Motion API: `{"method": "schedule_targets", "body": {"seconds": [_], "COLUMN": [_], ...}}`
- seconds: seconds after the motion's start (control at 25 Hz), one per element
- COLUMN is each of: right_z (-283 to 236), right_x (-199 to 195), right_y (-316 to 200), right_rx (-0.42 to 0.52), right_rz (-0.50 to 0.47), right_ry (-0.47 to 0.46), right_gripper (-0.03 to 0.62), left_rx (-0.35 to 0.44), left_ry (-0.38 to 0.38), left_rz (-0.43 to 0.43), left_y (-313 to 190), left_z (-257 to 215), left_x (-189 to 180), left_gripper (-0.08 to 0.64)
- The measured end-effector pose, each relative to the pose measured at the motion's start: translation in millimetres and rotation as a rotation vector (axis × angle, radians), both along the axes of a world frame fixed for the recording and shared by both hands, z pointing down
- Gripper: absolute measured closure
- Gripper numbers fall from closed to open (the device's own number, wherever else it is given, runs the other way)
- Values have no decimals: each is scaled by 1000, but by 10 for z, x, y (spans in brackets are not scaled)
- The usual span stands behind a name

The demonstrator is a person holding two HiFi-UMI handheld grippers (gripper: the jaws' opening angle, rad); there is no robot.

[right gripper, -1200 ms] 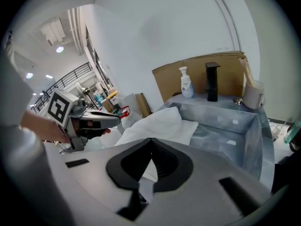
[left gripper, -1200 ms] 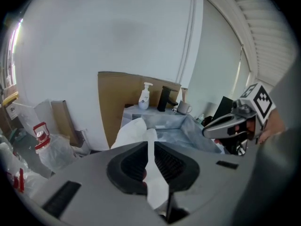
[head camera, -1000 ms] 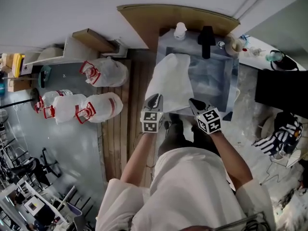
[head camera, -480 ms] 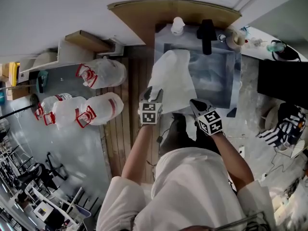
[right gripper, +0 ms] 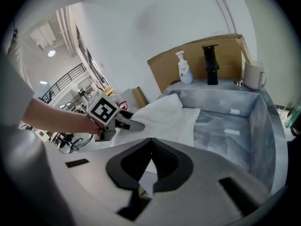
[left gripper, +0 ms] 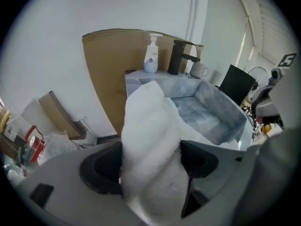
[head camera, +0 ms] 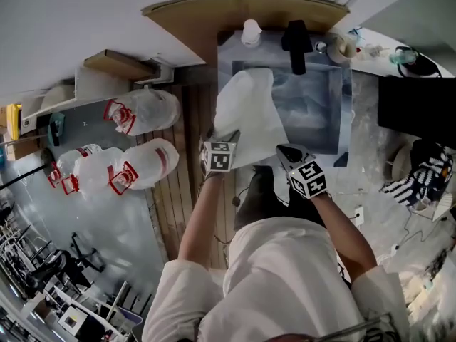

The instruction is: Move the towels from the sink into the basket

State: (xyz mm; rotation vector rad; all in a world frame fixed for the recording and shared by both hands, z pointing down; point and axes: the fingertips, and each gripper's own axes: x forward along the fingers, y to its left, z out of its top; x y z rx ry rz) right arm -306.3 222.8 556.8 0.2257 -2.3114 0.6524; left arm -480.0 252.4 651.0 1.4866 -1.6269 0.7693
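Note:
A white towel [head camera: 249, 116] hangs over the front left rim of the grey sink [head camera: 345, 102]. My left gripper [head camera: 225, 137] is at the towel's lower left edge. Its jaws have just been opening and stand wide, with a thick fold of towel [left gripper: 150, 135] still lying between the pads. My right gripper [head camera: 284, 151] is at the towel's lower right corner and is shut on a thin corner of the cloth [right gripper: 146, 180]. From the right gripper view, the left gripper [right gripper: 135, 125] rests on the towel [right gripper: 164, 114] at the sink's edge. No basket is in view.
A soap bottle [head camera: 250, 30], a black faucet [head camera: 296, 41] and a mug [head camera: 347, 46] stand along the sink's back, with cardboard behind. Clear plastic bags with red handles [head camera: 146, 109] lie on the floor at left. A black screen [head camera: 417, 109] is at right.
My left gripper has come down along the towel and its jaws have opened around the fold. The right gripper keeps its hold on the corner and has barely moved.

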Motion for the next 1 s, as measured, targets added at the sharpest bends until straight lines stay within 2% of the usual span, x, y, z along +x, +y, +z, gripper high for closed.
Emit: {"method": "schedule_targets", "body": {"seconds": [0.12, 0.2, 0.36, 0.44, 0.48, 0.56, 0.72, 1.0], "right_z": [34, 31, 15, -13, -30, -66, -159, -421], "right_x": [46, 72, 112, 119, 122, 140, 231, 477], "right_y": [15, 17, 11, 7, 1, -14, -35, -126], "right_rx": [-1, -2, 3, 10, 12, 17, 28, 61], "right_rz": [0, 4, 7, 8, 10, 15, 27, 57], "right_ry": [8, 10, 11, 8, 6, 2, -6, -32], "right_gripper": [589, 589, 589, 589, 589, 589, 589, 589], "left_rx": [19, 34, 55, 59, 57, 54, 74, 156], "left_ry": [-32, -60, -114, -138, -144, -132, -52, 29], "left_rz": [-3, -6, -6, 9, 18, 28, 13, -13], "left_y": [-36, -26, 14, 30, 36, 40, 49, 72], "left_z": [-11, -60, -164, -211, -222, -235, -363, -954], "left_x": [-5, 20, 78, 102, 111, 119, 149, 399], "left_gripper": [204, 261, 329, 415, 433, 454, 480, 486]}}
